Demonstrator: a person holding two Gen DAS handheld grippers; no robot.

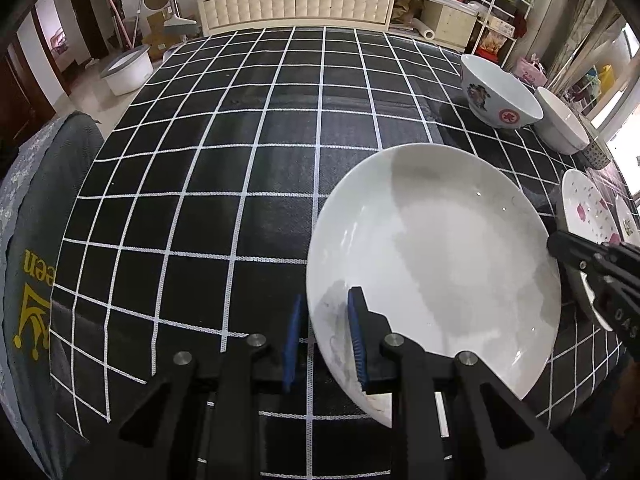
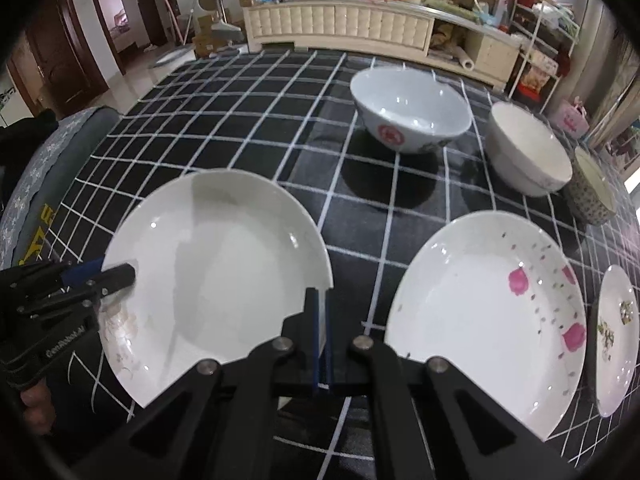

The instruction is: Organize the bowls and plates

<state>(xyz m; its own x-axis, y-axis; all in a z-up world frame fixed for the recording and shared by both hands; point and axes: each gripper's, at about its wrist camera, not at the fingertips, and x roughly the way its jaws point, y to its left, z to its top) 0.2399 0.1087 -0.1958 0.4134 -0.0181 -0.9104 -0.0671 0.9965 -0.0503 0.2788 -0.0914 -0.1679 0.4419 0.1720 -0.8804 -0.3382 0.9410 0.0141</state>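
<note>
Between both grippers' jaws, white plate point(image 1: 436, 264)

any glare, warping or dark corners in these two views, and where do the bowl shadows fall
Left wrist view: grid lines on the tablecloth bow outward, corners are vignetted black, and the white plate shows soft grey reflections. Right wrist view: same fisheye bending, small glints on the red-stamped bowl, whose dark shadow falls toward the camera.

**Readable marks**

The left gripper point(image 2: 86, 280), at nine o'clock in the right wrist view, bears "GenRobot.ai". The right gripper point(image 1: 568, 252) shows "DAS". A grey cushion point(image 1: 36, 264) carries yellow "een". The bowl point(image 2: 410, 110) has a red seal, unreadable.
</note>
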